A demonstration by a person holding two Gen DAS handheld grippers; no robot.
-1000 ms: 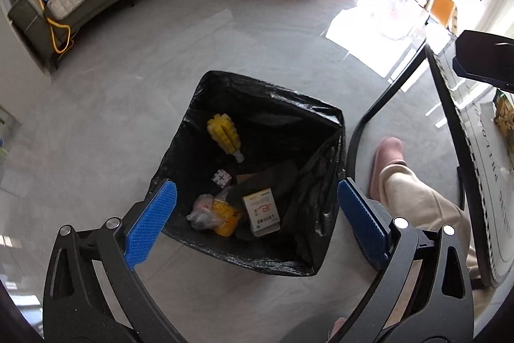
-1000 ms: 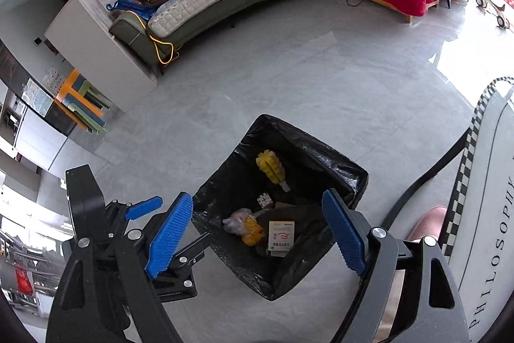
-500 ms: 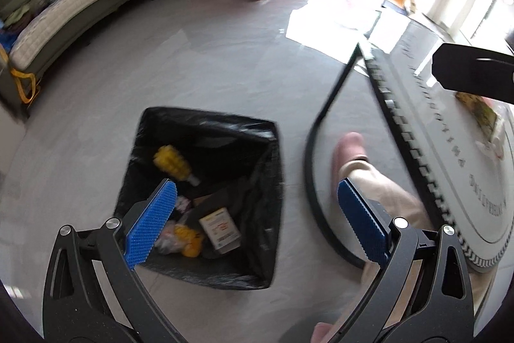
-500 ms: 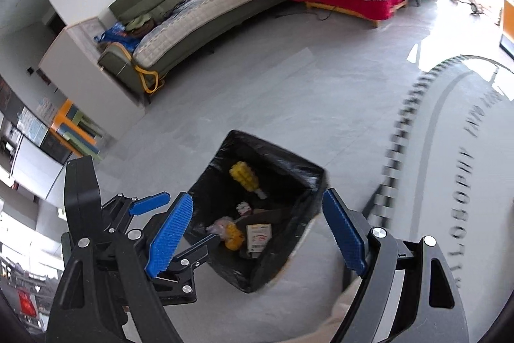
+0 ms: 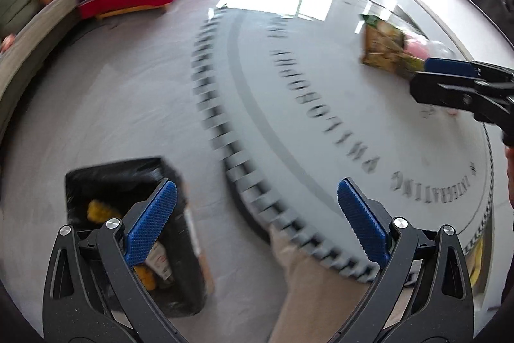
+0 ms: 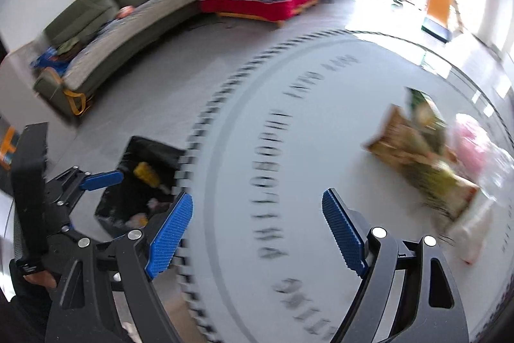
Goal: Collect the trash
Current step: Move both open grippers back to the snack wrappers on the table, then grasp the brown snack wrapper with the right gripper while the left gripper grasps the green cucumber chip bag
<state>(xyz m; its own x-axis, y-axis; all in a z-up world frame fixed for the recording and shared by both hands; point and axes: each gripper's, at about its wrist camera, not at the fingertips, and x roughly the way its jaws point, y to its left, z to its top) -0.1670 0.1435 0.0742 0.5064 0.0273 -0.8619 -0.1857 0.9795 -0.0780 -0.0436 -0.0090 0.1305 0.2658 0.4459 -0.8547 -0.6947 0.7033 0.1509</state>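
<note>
Trash sits in the black-lined bin (image 6: 141, 182) down on the floor at left, and more waits far right on the round grey table (image 6: 289, 182): a blurred snack packet (image 6: 414, 156) beside a pink-and-clear bag (image 6: 472, 156). Left gripper (image 5: 253, 221) hangs wide, empty, straddling bin and table edge. Right gripper (image 6: 257, 230) spreads wide over bare tabletop, nothing between it and the packet.

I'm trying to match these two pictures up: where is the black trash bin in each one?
Left wrist view: the trash bin sits lower left, partly behind the left tool's finger.
Right wrist view: the bin is left of centre, beside the table's edge.
Shared landmark: the round grey table with lettering.
</note>
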